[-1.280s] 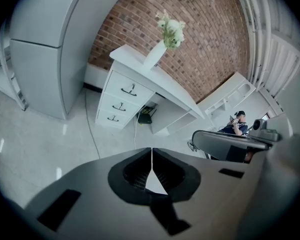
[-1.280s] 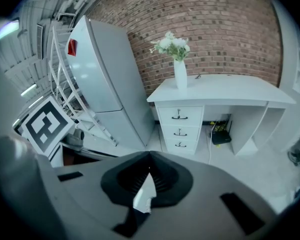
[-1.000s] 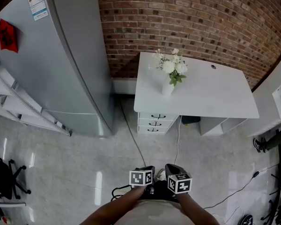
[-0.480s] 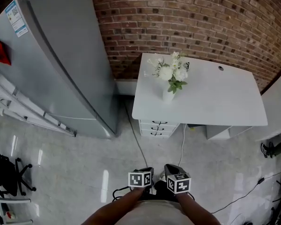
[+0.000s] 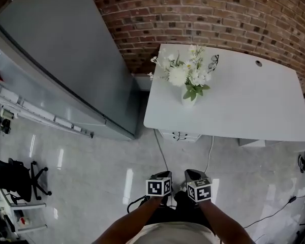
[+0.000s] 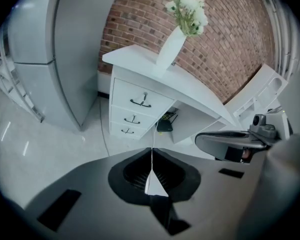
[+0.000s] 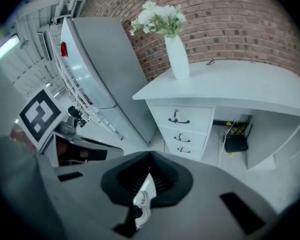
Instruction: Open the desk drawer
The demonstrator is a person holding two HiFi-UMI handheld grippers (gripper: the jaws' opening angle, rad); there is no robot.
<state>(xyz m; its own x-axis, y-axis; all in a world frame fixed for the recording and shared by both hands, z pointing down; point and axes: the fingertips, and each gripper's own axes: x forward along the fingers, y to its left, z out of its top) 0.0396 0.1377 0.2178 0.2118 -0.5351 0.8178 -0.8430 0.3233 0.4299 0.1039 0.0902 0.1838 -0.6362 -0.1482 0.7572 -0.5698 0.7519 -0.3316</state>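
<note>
The white desk stands against the brick wall. Its stack of three drawers barely shows under the desktop's front edge in the head view. In the left gripper view the top drawer with its dark handle sits above two smaller ones. The right gripper view shows the same top drawer. My left gripper and right gripper hang side by side over the floor, well short of the desk. Both are shut with nothing between the jaws.
A white vase of flowers stands on the desk's left part. A tall grey fridge stands left of the desk. A cable runs across the floor from the desk, and a black router sits beneath it.
The head view has moved closer to the desk, which now looks larger and hides most of the drawers. Both grippers stay shut and side by side.
</note>
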